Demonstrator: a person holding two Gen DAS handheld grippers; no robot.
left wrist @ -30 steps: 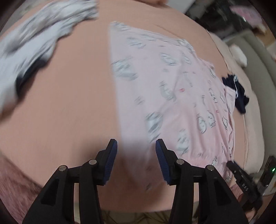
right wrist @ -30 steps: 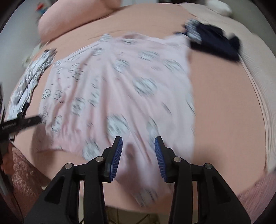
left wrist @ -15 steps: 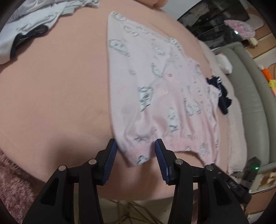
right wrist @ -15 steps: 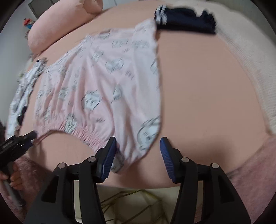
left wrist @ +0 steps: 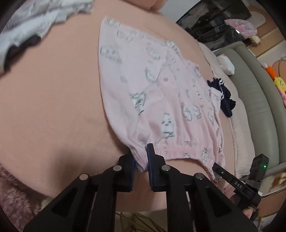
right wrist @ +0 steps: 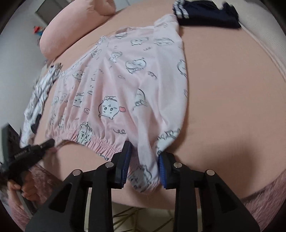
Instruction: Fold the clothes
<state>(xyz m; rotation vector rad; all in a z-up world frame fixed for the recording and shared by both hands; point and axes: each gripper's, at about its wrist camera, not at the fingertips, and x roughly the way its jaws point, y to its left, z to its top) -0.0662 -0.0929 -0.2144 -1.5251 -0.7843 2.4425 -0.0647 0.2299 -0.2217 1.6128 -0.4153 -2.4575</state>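
A pink top point(left wrist: 157, 92) printed with cartoon animals lies flat on a peach bed sheet point(left wrist: 44, 100); it also shows in the right wrist view point(right wrist: 116, 85). My left gripper point(left wrist: 141, 158) is shut on the near left corner of its gathered hem. My right gripper point(right wrist: 143, 160) is open, with the near right corner of the hem lying between its blue pads point(right wrist: 126, 160). The other gripper's black tip shows low in each view, the right one point(left wrist: 237, 182) and the left one point(right wrist: 35, 148).
A navy garment point(right wrist: 207, 14) lies beyond the top's far right sleeve. A white and grey patterned garment point(left wrist: 32, 30) lies to the left. A pink pillow point(right wrist: 71, 26) sits at the back. A grey sofa point(left wrist: 255, 100) runs along the right.
Both grippers have moved in to the near hem corners of the pink top. The left jaws have closed on the hem; the right jaws stay apart around the cloth.
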